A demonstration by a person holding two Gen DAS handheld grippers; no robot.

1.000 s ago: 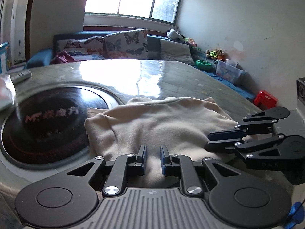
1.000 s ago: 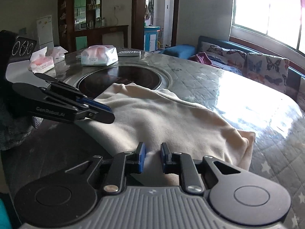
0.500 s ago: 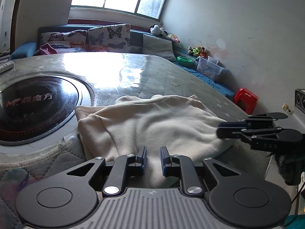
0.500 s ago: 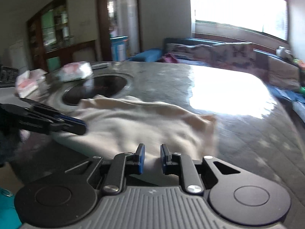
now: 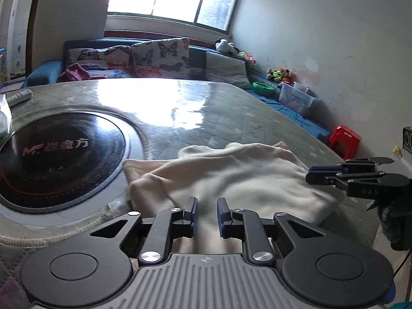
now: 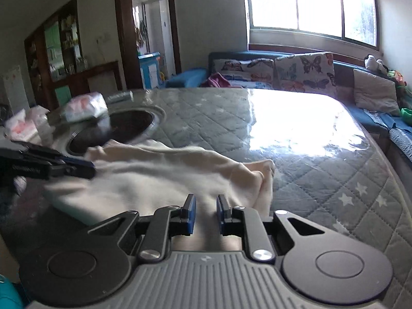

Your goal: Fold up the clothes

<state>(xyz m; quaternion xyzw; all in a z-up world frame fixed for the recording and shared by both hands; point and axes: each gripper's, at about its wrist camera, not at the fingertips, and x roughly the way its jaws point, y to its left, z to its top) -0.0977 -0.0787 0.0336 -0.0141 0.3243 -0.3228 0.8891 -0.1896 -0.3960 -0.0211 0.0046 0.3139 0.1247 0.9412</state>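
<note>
While both grippers hover low at the near edge of the table (image 5: 231, 118), each shows a narrow gap between its blue pads, with cream cloth seen in the gap; whether the pads actually pinch the cloth cannot be told. The left gripper (image 5: 207, 215) sits over the near hem of the cream garment (image 5: 231, 177); the right gripper (image 6: 206, 213) sits over the same hem further right, and appears side-on at the right of the left view (image 5: 311, 176). The garment lies rumpled and partly folded on the quilted, plastic-covered table, its left corner just reaching the rim of the round black cooktop (image 5: 56, 154) set into the table. Past the cooktop lie tissue packs (image 6: 83, 106) and a remote (image 5: 19, 96). By the far wall, a clear bin (image 5: 296, 97) holds items too small to identify, with a green bowl (image 5: 264, 87) beside it and a red stool (image 5: 345, 141) nearer.
</note>
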